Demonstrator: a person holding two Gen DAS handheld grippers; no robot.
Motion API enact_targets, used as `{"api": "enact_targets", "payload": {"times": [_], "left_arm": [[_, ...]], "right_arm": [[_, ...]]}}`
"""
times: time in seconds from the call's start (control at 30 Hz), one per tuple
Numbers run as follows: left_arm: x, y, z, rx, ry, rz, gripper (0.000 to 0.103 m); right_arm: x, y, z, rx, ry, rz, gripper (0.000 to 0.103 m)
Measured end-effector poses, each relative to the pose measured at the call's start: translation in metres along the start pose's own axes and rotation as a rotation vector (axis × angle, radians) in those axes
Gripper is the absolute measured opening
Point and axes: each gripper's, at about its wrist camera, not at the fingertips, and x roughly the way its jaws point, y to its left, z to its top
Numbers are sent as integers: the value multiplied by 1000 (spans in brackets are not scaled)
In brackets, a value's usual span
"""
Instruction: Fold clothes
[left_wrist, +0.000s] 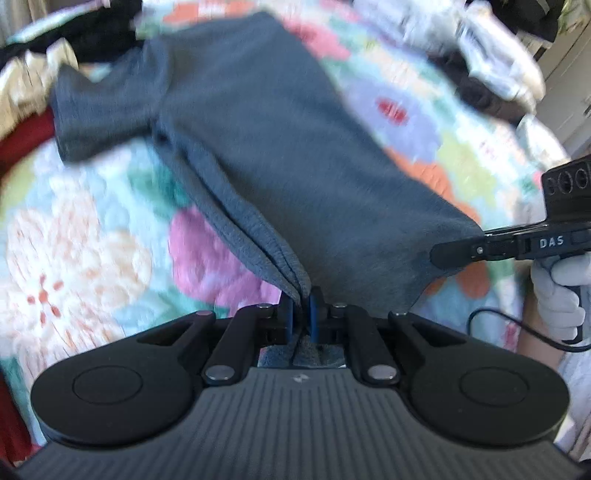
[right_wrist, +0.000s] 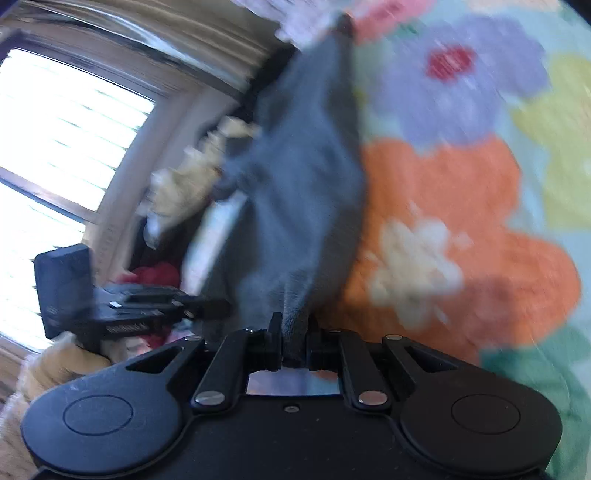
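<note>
Grey shirt (left_wrist: 258, 122) stretched over floral bedspread (left_wrist: 92, 229), lower edge lifted, likely to flatten it for folding. Left gripper (left_wrist: 301, 314) pinches one hem corner tight; right gripper (right_wrist: 294, 332) clamped narrow on the other corner.

Shirt (left_wrist: 258, 129) slate grey; quilt (left_wrist: 92, 236) pastel floral; grippers black.
</note>
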Motion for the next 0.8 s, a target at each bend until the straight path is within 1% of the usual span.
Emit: {"api": "enact_targets", "payload": {"times": [0.07,0.17,0.33,0.4,0.5,0.6,0.67,0.77,0.8], "left_arm": [[-15,1,-1,-28,-34,-23,7],[-34,0,-3,-57,-60,-63,7],[-63,-14,-16,-78,-52,-165,7],[-66,-21,-27,-89,-33,-185,7],[-60,-26,-40,-124,-3,-197,7],[-45,-20,-47,-184,21,-196,7],[-43,-9,-40,-248,-13,-214,7],[-42,13,-19,-350,-124,-245,7],[-38,21,-8,-377,-161,-242,7]], "right_arm": [[-12,15,7,-30,-39,70,14],[-31,39,11,-70,-72,120,13],[-66,70,2,-80,-82,181,13],[-77,78,-8,-74,-73,174,14],[-91,70,-25,-28,-55,159,14],[-88,42,-33,65,-37,126,14],[-81,26,-26,122,-37,126,14],[-74,22,0,116,-78,119,14],[-70,23,16,106,-94,115,14]]}}
